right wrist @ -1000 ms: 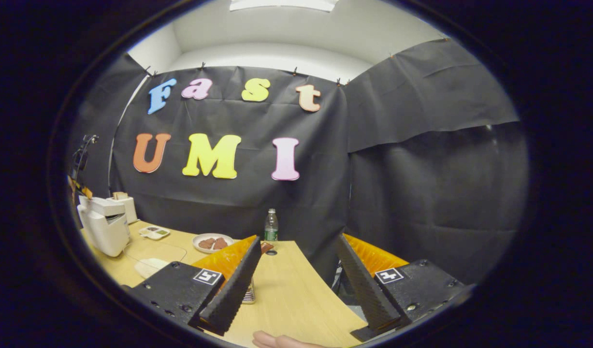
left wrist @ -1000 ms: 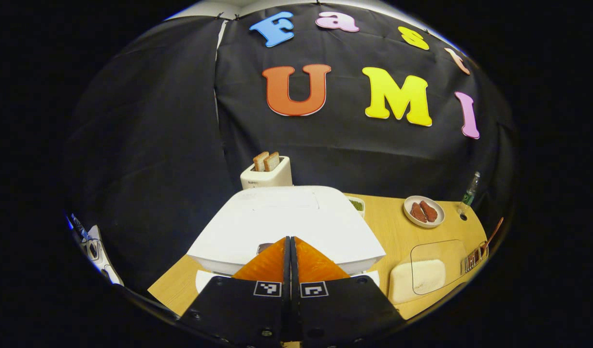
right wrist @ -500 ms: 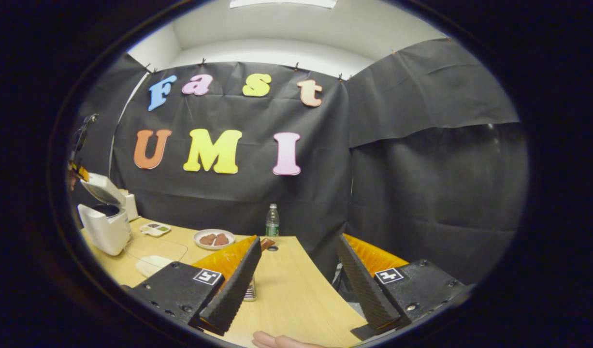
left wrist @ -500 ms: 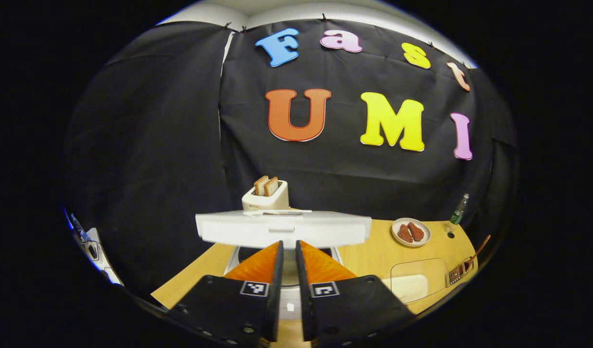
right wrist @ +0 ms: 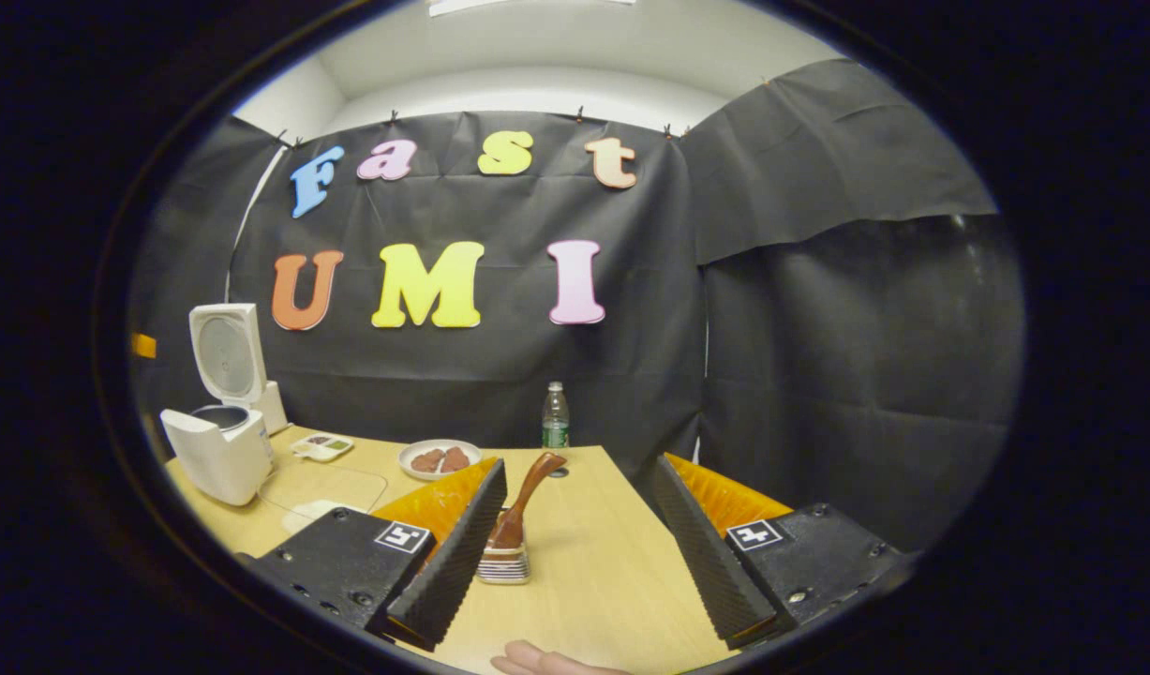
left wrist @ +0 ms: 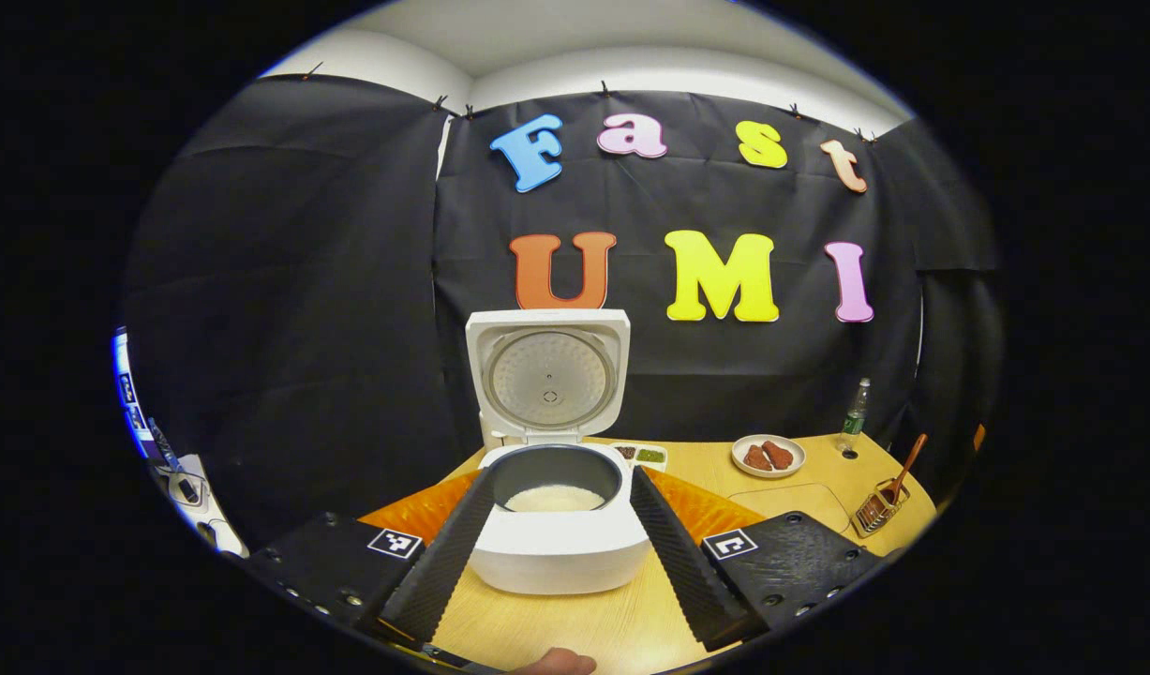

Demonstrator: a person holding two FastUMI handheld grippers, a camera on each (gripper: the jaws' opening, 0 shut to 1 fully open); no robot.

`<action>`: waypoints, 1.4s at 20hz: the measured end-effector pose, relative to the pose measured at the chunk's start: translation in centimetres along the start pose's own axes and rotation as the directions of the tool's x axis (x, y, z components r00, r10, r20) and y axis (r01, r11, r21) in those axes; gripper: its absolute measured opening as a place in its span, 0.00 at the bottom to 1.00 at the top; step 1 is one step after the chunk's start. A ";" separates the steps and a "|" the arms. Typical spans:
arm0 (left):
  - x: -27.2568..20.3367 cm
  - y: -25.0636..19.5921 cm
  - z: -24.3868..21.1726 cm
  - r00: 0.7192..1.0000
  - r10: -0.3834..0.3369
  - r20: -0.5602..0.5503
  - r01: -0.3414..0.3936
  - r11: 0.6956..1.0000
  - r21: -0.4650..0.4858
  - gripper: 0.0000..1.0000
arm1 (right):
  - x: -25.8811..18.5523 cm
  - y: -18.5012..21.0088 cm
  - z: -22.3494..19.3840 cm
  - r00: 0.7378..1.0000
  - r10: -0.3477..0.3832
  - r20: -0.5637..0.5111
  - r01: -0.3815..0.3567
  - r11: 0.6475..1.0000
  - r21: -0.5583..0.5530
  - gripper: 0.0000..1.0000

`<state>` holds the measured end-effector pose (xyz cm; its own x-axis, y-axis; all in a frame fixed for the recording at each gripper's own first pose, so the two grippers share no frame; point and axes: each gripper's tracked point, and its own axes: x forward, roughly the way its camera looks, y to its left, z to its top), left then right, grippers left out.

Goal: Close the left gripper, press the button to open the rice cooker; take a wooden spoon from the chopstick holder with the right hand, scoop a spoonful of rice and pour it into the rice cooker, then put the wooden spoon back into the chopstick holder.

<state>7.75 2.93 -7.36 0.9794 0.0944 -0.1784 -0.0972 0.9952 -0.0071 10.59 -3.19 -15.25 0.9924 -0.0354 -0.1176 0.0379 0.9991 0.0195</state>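
Rice cooker [left wrist: 558, 525] sits dead centre in the left gripper view, lid [left wrist: 548, 375] swung fully up at 12 o'clock, inner pot [left wrist: 556, 478] exposed with white rice [left wrist: 554, 498] in the bottom. I see the left gripper [left wrist: 556, 544] spread wide, one finger either side of the cooker body, not touching it as far as I can tell. At 2 o'clock from the cooker: small sauce dish [left wrist: 642, 455], then a plate of meat [left wrist: 768, 455], then a water bottle [left wrist: 852, 410] by the back wall. At 3 o'clock, far right table edge, the chopstick holder [left wrist: 876, 506] with the wooden spoon [left wrist: 907, 461] standing tilted in it. In the right gripper view the right gripper [right wrist: 575, 553] is also wide open, holding nothing; holder and spoon sit just beside its left finger [right wrist: 453, 558], spoon handle leaning toward 1 o'clock. Cooker at 9 o'clock there, well apart from it. Fingertip of a hand [right wrist: 528, 659] at 6 o'clock. Wooden table [right wrist: 593, 581] under everything.
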 end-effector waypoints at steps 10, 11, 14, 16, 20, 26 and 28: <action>-11.7 -1.0 -2.4 0.989 -0.062 0.135 0.059 0.998 0.025 0.96 | 9.4 3.4 -6.0 0.989 0.084 -0.122 -0.066 0.988 0.139 1.00; -12.7 -1.2 -2.2 0.985 -0.064 0.160 0.059 0.998 0.033 0.96 | 10.6 3.7 -6.9 0.985 0.097 -0.140 -0.078 0.987 0.139 1.00; -14.6 -2.2 -2.3 0.973 -0.072 0.221 0.060 0.996 0.063 0.96 | 14.1 4.0 -9.7 0.969 0.139 -0.205 -0.100 0.977 0.188 1.00; -15.2 -2.8 -3.0 0.971 -0.085 0.222 0.068 0.994 0.084 0.95 | 16.1 4.0 -11.2 0.962 0.150 -0.229 -0.097 0.969 0.227 0.99; -16.5 -4.0 -3.7 0.969 -0.111 0.220 0.097 0.992 0.077 0.95 | 18.8 5.1 -13.1 0.940 0.197 -0.280 -0.097 0.938 0.334 0.94; -17.9 -7.8 -3.9 0.949 -0.239 0.203 0.237 0.971 0.033 0.95 | 20.6 7.9 -14.7 0.900 0.268 -0.343 -0.086 0.882 0.464 0.61; -17.9 -8.3 -4.1 0.941 -0.268 0.205 0.267 0.963 0.032 0.95 | 20.7 7.2 -14.8 0.908 0.229 -0.351 -0.053 0.894 0.445 0.36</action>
<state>-9.70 -7.09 -8.12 0.9844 -0.1725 0.0357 0.1733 0.9846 -0.0227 29.71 3.66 -32.21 0.8687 0.2049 -0.4510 0.0330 0.8846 0.4652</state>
